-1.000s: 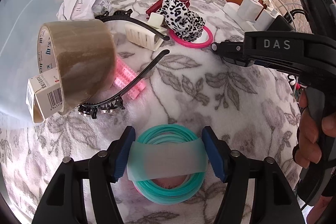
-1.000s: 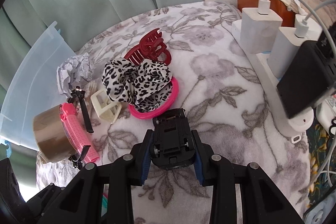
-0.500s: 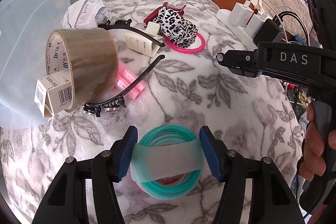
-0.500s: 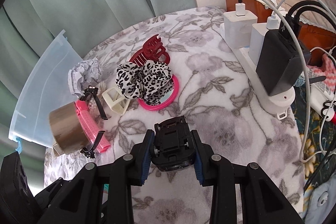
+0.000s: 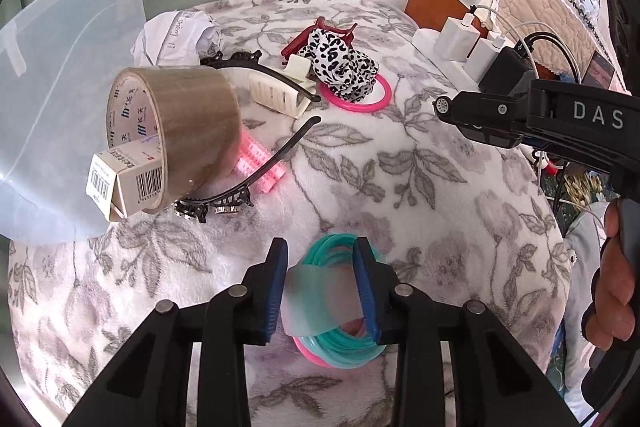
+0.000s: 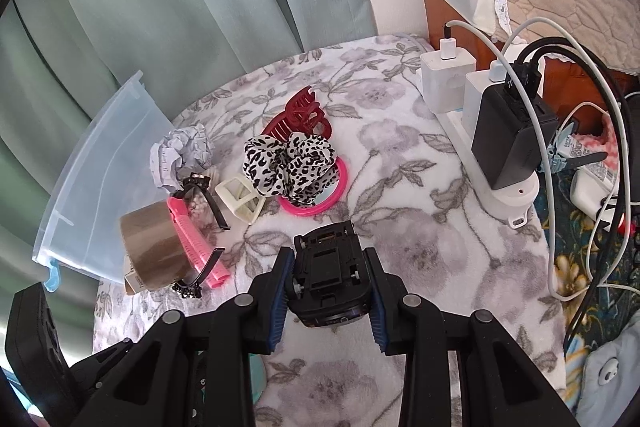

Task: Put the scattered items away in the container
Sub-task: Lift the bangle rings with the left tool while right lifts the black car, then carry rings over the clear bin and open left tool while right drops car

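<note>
A bundle of teal and pink rings wrapped in a frosted band lies on the floral blanket. My left gripper is closing on it; its blue pads press the band and squeeze the rings into an oval. My right gripper is shut on a black toy car, held belly-up above the blanket. The translucent plastic container stands at the left edge, also seen in the right wrist view.
Near the container lie a brown tape roll with a small box, a black headband, a pink roller, a cream clip, crumpled paper, a leopard scrunchie. A power strip with chargers lines the right.
The left jaws have drawn in on the ring bundle, which is now squeezed narrower. The right gripper has risen and pulled back with the car still in it.
</note>
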